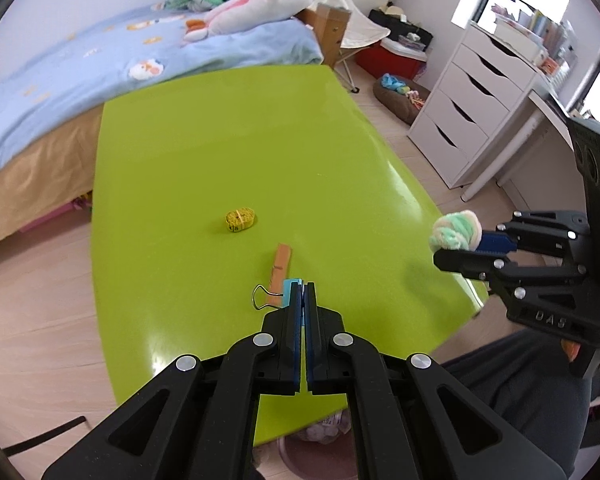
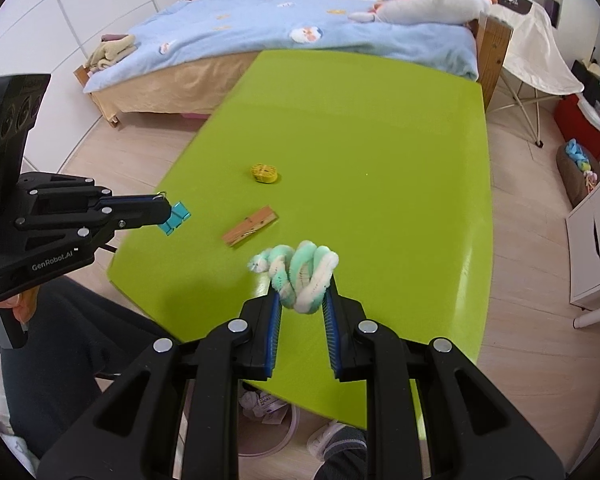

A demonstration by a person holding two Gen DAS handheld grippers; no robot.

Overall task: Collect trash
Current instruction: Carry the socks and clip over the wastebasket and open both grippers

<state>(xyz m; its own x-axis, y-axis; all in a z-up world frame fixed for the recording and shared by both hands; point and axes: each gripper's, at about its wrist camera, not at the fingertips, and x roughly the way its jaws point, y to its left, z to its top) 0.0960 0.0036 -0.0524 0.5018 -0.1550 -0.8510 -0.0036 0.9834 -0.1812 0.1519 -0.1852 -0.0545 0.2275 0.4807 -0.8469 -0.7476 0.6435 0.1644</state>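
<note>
My left gripper (image 1: pixel 303 285) is shut on a blue binder clip (image 1: pixel 289 289) with a wire handle, held above the green table (image 1: pixel 228 152); in the right wrist view that binder clip (image 2: pixel 177 217) sticks out past the left gripper (image 2: pixel 168 210). My right gripper (image 2: pixel 302 294) is shut on a twisted green-and-white fuzzy pipe cleaner (image 2: pixel 300 276), lifted off the table. The left wrist view shows the same pipe cleaner (image 1: pixel 456 230) at the right gripper (image 1: pixel 466 246). A wooden clothespin (image 2: pixel 250 226) and a yellow rolled tape measure (image 2: pixel 265 173) lie on the table.
A pink bin (image 2: pixel 268 432) with crumpled trash sits under the table's near edge. A bed (image 2: pixel 300 36) with blue cover and plush toys stands behind the table. White drawers (image 1: pixel 464 100) stand on the right. A person's dark-clothed leg (image 2: pixel 60 344) is near the front.
</note>
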